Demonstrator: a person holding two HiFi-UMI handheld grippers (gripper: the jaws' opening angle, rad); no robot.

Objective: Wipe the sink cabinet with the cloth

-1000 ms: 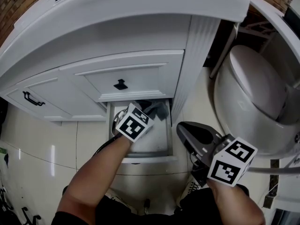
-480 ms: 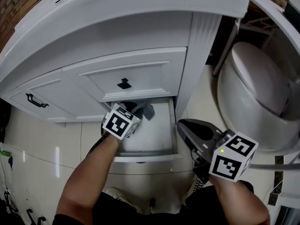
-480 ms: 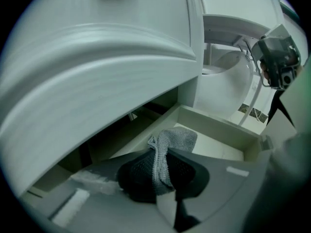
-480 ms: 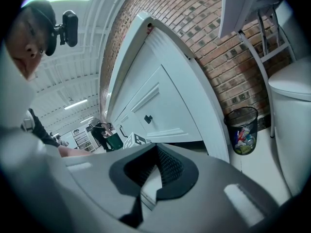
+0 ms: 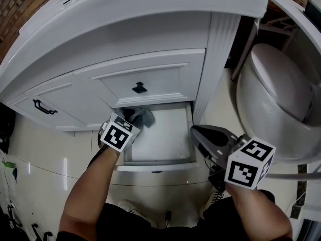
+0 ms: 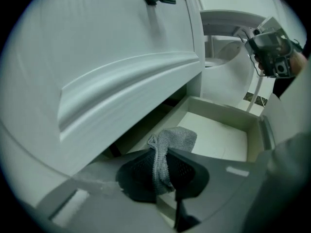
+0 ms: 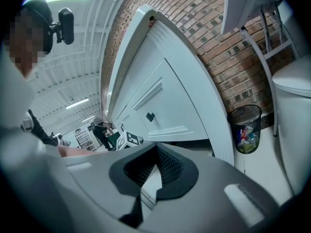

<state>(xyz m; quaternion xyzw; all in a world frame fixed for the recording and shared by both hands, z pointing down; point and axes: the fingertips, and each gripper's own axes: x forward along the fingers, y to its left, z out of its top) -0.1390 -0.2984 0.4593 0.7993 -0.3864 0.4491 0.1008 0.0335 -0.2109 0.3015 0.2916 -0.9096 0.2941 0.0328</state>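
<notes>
The white sink cabinet [image 5: 150, 44] has its bottom drawer [image 5: 156, 167] pulled out. My left gripper [image 5: 134, 122] reaches into the drawer's back left corner and is shut on a grey cloth [image 5: 147, 116]. In the left gripper view the cloth [image 6: 179, 139] is pinched between the jaws of that gripper [image 6: 164, 176] and its free end hangs over the white drawer floor [image 6: 221, 137]. My right gripper [image 5: 196, 132] hovers to the right of the drawer, shut and holding nothing. In its own view the right gripper [image 7: 148, 178] points at the cabinet front [image 7: 170, 106].
A white toilet [image 5: 281, 99] stands close on the right. A wire waste bin [image 7: 245, 125] sits by the brick wall. The drawer above has a black knob [image 5: 140, 88], and the door at left a black handle [image 5: 44, 107]. Pale floor tiles [image 5: 45, 159] lie below.
My left gripper has slid the cloth from the right side of the open drawer to its back left corner. The right gripper has stayed almost still.
</notes>
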